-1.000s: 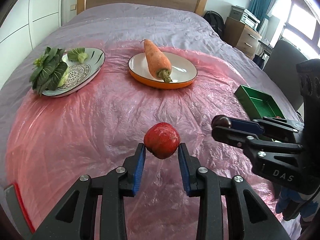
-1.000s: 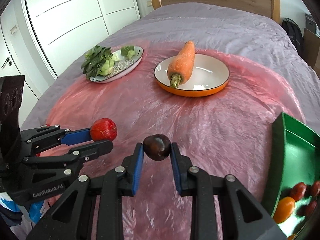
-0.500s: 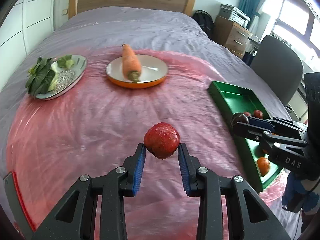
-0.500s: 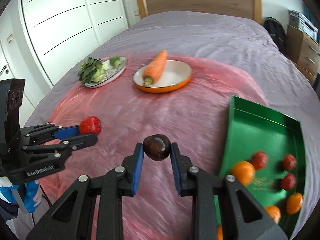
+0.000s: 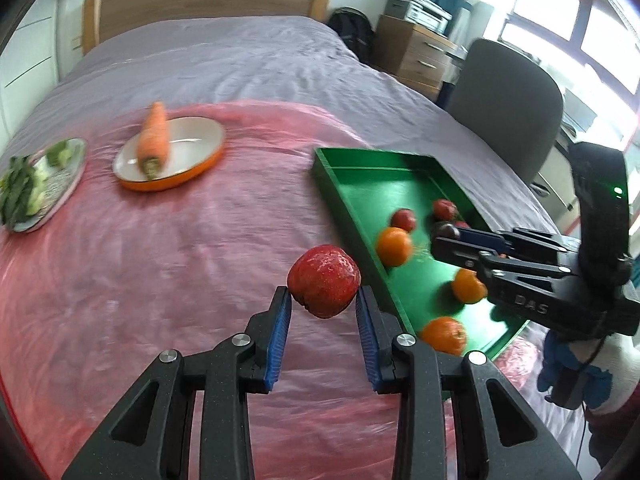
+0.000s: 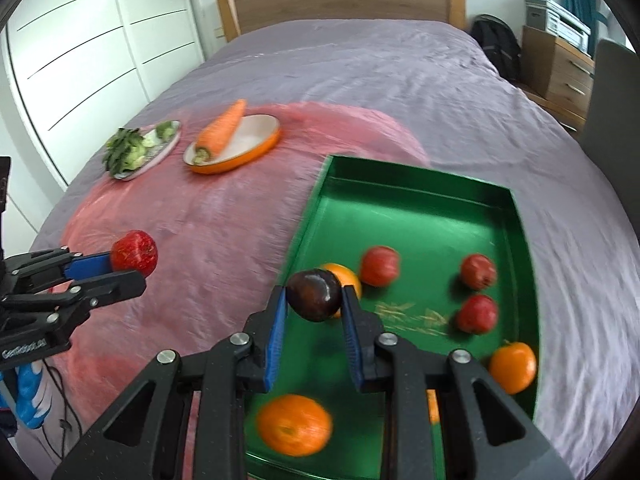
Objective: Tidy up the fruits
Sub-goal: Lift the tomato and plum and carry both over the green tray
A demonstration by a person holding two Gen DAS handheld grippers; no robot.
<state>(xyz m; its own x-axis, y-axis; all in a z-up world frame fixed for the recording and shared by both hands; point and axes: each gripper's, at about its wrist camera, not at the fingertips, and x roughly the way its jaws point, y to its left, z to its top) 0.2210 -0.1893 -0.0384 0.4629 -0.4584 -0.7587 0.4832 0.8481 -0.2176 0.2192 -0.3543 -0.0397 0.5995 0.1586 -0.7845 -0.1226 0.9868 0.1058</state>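
Right wrist view: right gripper (image 6: 314,300) is clamped on a dark plum (image 6: 315,295) held over the near-left part of the green tray (image 6: 416,182), which already holds three red fruits and several oranges; left gripper (image 5: 323,304) grips a red apple (image 5: 324,286) above the pink plastic sheet (image 5: 160,248), just short of the tray's left wall. Judging by that, most fruit is sorted and these two drops remain. Readable text: "DAS" on the right gripper body, "GenRobot.AI" (blurred) on the left.

Green tray (image 6: 420,184); red apple (image 5: 324,286); dark plum (image 6: 315,295); pink sheet (image 5: 180,248).
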